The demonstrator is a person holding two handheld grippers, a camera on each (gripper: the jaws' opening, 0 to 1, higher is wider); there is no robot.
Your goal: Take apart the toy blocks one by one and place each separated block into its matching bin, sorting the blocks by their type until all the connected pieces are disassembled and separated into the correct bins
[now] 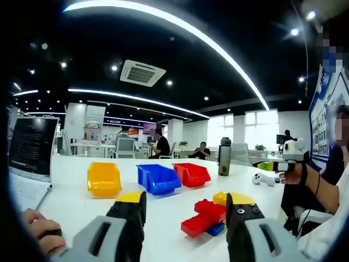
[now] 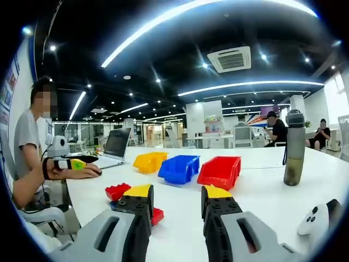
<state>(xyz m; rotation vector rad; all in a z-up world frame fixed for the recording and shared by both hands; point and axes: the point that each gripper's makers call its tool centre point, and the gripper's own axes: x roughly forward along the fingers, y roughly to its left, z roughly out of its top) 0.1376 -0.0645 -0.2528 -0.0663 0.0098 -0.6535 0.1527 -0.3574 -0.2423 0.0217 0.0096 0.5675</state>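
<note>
Jaws of the left gripper (image 1: 185, 210) are held apart above a white table (image 1: 163, 218), nothing between them. Jaws of the right gripper (image 2: 175, 210) are likewise held apart, with nothing gripped.

Block cluster (image 1: 210, 214): red, yellow and blue toy blocks joined together, lying on the table. In the left gripper view it is seen beyond the jaw tips, just beside the right-hand jaw and partly hidden by it. In the right gripper view the same cluster (image 2: 117, 191) is seen behind the left-hand jaw, largely covered by it.

Bins, all placed beyond the block cluster in a row: yellow bin (image 1: 103, 179), blue bin (image 1: 158, 178), red bin (image 1: 191, 174).

Other items: a dark water bottle (image 1: 224, 156) is stood upright beyond the red bin; a white controller (image 1: 264, 178) is laid past the bottle; an open laptop (image 1: 30, 158) is set beside the yellow bin.
</note>
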